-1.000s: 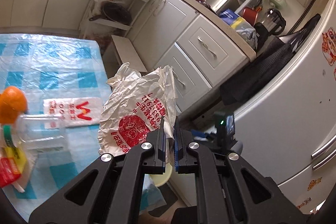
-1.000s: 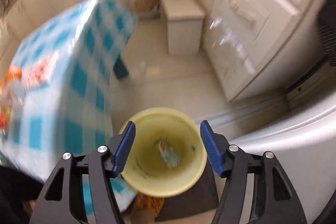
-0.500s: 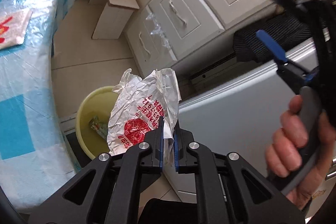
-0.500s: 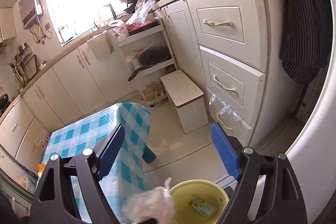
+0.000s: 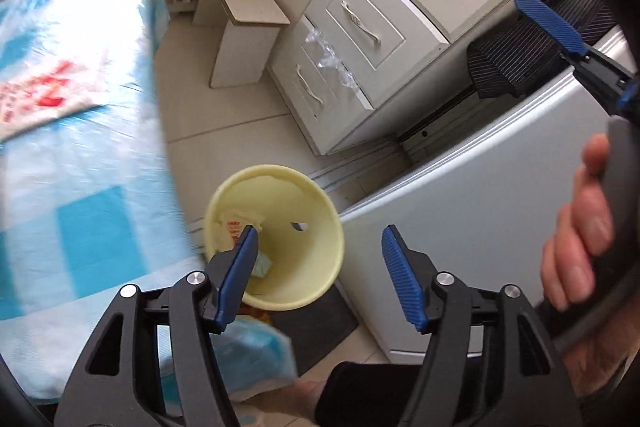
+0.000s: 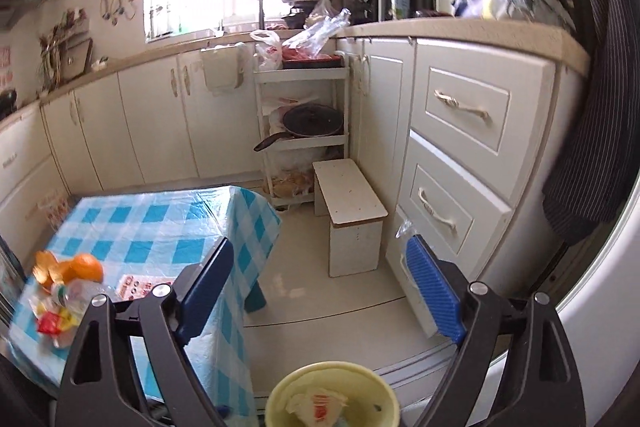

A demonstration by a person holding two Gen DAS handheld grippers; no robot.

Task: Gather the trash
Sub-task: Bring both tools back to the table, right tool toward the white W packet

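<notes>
A yellow bin (image 5: 280,239) stands on the floor between the table and the fridge. The crumpled white bag with red print (image 5: 236,225) lies inside it, and it also shows in the right wrist view (image 6: 316,401). My left gripper (image 5: 320,267) is open and empty just above the bin. My right gripper (image 6: 320,291) is open and empty, held higher, above the bin (image 6: 332,395); one of its fingers (image 5: 548,23) shows at the upper right of the left wrist view. More trash (image 6: 60,299), with orange peel and wrappers, lies on the table's left end.
The blue checked table (image 6: 160,227) stands to the left with a red-printed packet (image 5: 44,95) on it. A white stool (image 6: 352,215) stands by the drawer cabinets (image 6: 460,155). The fridge (image 5: 480,195) is to the right. A dark mat (image 5: 320,327) lies under the bin.
My left gripper has opened and the white bag has dropped into the yellow bin. My right gripper has tilted up a little and stays open.
</notes>
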